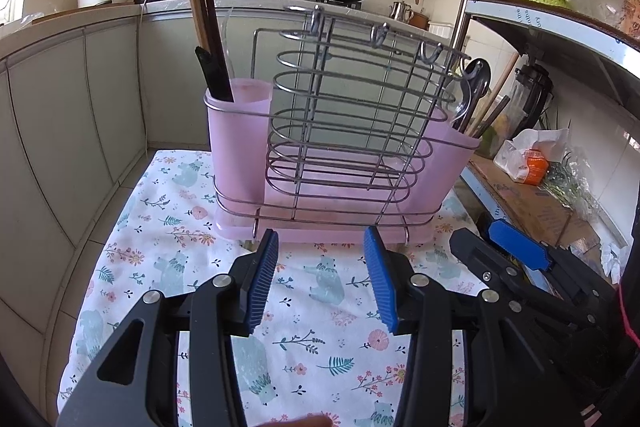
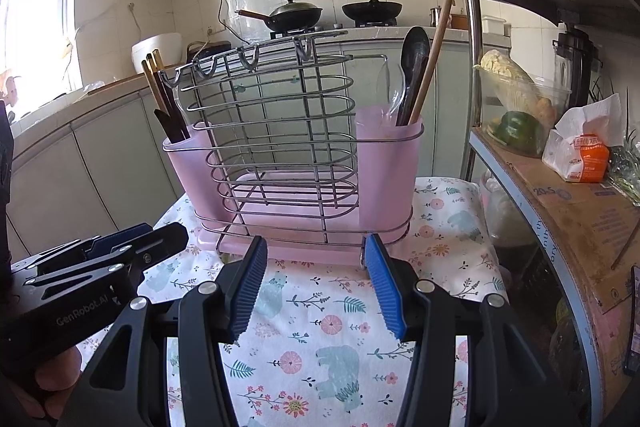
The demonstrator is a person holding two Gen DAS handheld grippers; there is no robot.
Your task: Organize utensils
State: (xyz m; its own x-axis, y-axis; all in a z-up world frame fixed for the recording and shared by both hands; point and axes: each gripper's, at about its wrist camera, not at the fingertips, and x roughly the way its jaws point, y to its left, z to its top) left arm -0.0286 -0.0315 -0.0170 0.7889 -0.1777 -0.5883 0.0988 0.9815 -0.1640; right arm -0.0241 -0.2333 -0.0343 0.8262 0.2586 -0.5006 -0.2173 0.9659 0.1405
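A wire utensil rack [image 1: 344,131] with two pink cups stands on a floral cloth [image 1: 304,339]. The left pink cup [image 1: 240,131] holds dark chopsticks [image 1: 208,27]. The right pink cup [image 1: 444,163] holds a black spoon [image 1: 478,79], a clear spoon and wooden sticks. In the right wrist view the rack [image 2: 280,147] shows the chopsticks [image 2: 160,95] at left and the black spoon [image 2: 414,67] and a wooden stick [image 2: 432,55] at right. My left gripper [image 1: 320,279] is open and empty before the rack. My right gripper [image 2: 316,283] is open and empty too.
A metal shelf [image 2: 560,187] stands close on the right with a tissue pack [image 2: 580,155] and a food container [image 2: 520,111]. A kitchen counter with two woks [image 2: 296,13] lies behind. The other gripper shows at each view's side [image 1: 520,255] [image 2: 100,259].
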